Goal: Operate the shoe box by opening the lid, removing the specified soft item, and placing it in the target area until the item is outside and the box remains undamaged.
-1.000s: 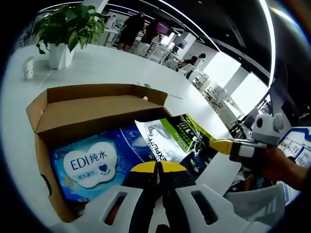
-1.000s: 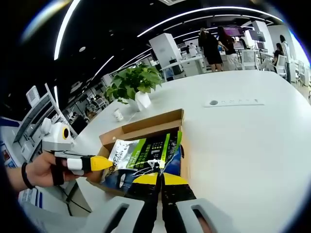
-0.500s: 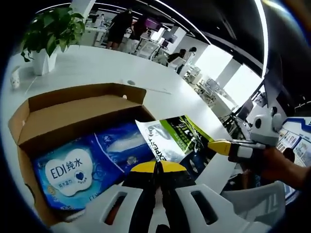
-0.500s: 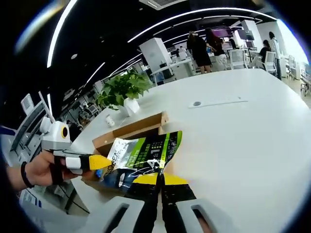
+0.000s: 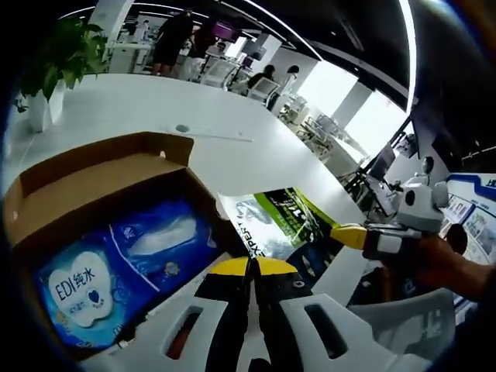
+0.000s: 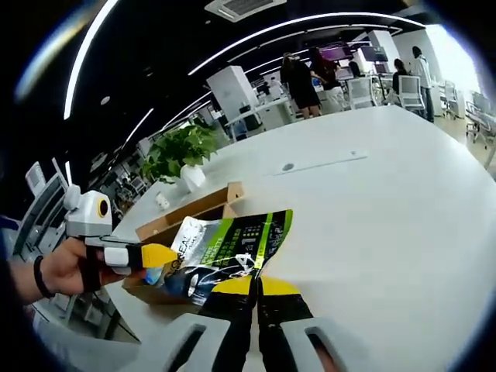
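Left gripper view has the left gripper (image 5: pixel 252 267) rising from 6 o'clock, its yellow-tipped jaws pressed together on the near edge of a green and black pouch (image 5: pixel 288 225), which is held up between both tools. The right gripper (image 5: pixel 350 235) comes in from 3 o'clock, gripped by a hand (image 5: pixel 434 263), its yellow tip touching the pouch's far edge. At 9 o'clock the cardboard shoe box (image 5: pixel 93 167) sits open on the white table (image 5: pixel 232 151), lid flap folded back, with blue wipes packs (image 5: pixel 124 260) lying inside. A potted plant (image 5: pixel 54 62) stands at 10 o'clock.

Right gripper view shows the right gripper (image 6: pixel 256 287) at 6 o'clock, jaws closed on the pouch (image 6: pixel 232 248), which hangs above and beside the box (image 6: pixel 190 217), outside it. The left gripper (image 6: pixel 159 254) reaches in from 9 o'clock, pinching the pouch's other edge. People (image 6: pixel 298 81) stand in the background at 12 o'clock.
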Available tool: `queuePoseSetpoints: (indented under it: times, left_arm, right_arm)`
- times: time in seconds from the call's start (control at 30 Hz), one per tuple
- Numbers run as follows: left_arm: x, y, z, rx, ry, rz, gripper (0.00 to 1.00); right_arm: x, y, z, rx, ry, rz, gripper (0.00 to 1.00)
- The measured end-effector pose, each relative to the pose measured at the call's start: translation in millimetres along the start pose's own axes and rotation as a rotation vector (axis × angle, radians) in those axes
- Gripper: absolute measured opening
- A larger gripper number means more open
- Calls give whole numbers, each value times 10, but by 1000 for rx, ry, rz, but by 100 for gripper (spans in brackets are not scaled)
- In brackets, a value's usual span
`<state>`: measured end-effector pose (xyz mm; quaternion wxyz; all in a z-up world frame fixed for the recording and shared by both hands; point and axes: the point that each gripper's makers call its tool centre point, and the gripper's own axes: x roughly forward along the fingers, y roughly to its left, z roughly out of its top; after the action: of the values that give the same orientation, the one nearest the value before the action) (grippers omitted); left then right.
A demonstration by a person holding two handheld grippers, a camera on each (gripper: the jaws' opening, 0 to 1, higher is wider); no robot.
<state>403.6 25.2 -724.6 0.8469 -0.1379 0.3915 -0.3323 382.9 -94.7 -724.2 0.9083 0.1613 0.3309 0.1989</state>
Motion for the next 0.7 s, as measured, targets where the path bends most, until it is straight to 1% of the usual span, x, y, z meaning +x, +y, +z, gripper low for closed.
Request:
queuePoseSetpoints:
  times: [0.17,0.47,0.7]
  left_arm:
    - [108,-107,-10,10,15,-15,0]
    - [343,-290,-8,24,41,-44,0]
    - [497,-373,-7,29,55,-57,0]
  right_arm:
    - [-81,-168,27,19,-9,-16,0]
    - [-186,-410,38,43,-19,-46,0]
    - [-220,-563,34,58,-16,-60,0]
